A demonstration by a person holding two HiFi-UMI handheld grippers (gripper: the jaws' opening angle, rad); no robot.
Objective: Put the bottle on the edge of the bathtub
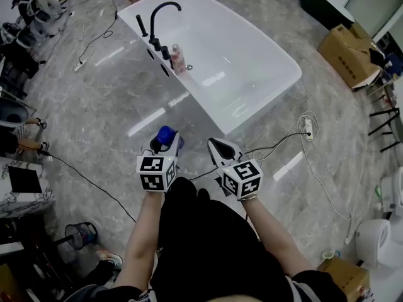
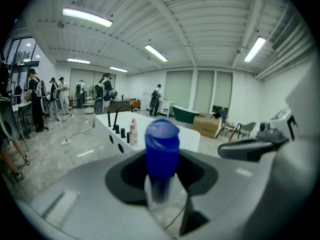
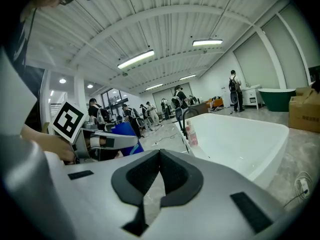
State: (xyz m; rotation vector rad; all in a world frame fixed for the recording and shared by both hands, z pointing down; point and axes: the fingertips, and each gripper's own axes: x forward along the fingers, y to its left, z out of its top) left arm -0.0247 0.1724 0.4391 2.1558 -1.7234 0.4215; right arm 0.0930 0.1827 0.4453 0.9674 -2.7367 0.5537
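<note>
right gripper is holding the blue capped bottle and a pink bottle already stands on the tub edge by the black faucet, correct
Wrong gripper: the left gripper holds the blue-capped bottle, as the left gripper view shows; the right gripper is shut and empty. The pink bottle does stand on the bathtub edge by the black faucet.

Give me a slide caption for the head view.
Standing before a white bathtub, the left claw grips a blue-capped bottle; the right claw is shut and empty.

Forearms (image 1: 143, 231) side by side — left tongs (image 1: 165, 140) gripping; right tongs (image 1: 215, 145) closed
</note>
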